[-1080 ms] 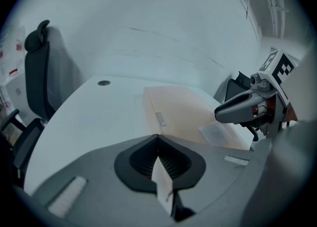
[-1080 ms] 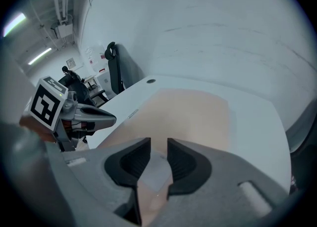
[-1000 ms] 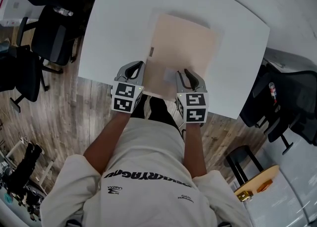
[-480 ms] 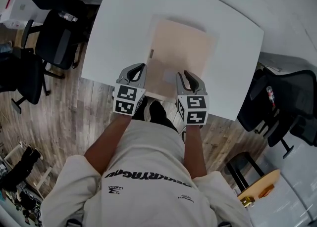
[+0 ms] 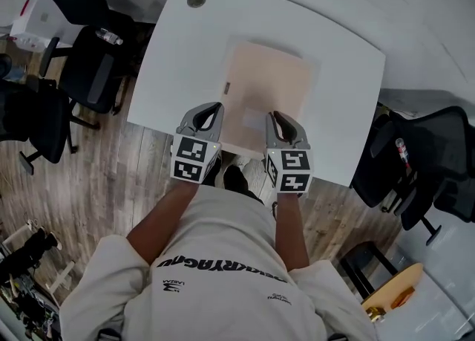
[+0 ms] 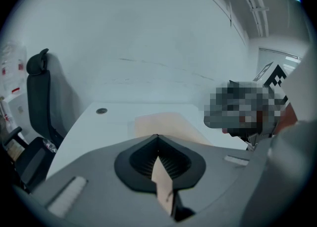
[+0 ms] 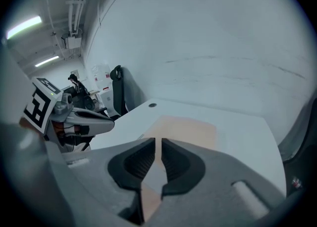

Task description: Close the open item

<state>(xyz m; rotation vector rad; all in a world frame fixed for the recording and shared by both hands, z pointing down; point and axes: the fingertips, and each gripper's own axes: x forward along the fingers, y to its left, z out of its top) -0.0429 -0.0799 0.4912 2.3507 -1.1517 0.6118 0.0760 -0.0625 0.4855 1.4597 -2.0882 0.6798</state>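
Beige folder (image 5: 269, 83) lies flat on white table (image 5: 345, 61), near front edge. Left gripper (image 5: 211, 108) at folder's near-left corner, jaws pinched on thin beige edge. Right gripper (image 5: 277, 117) at near edge, jaws narrow, beige sheet clamped between. Black office chairs (image 5: 93, 65) beside table.

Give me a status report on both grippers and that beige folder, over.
Both shut: left gripper and right gripper pinch the near edge of the beige folder. Folder flat on the white table. Nothing in the way.
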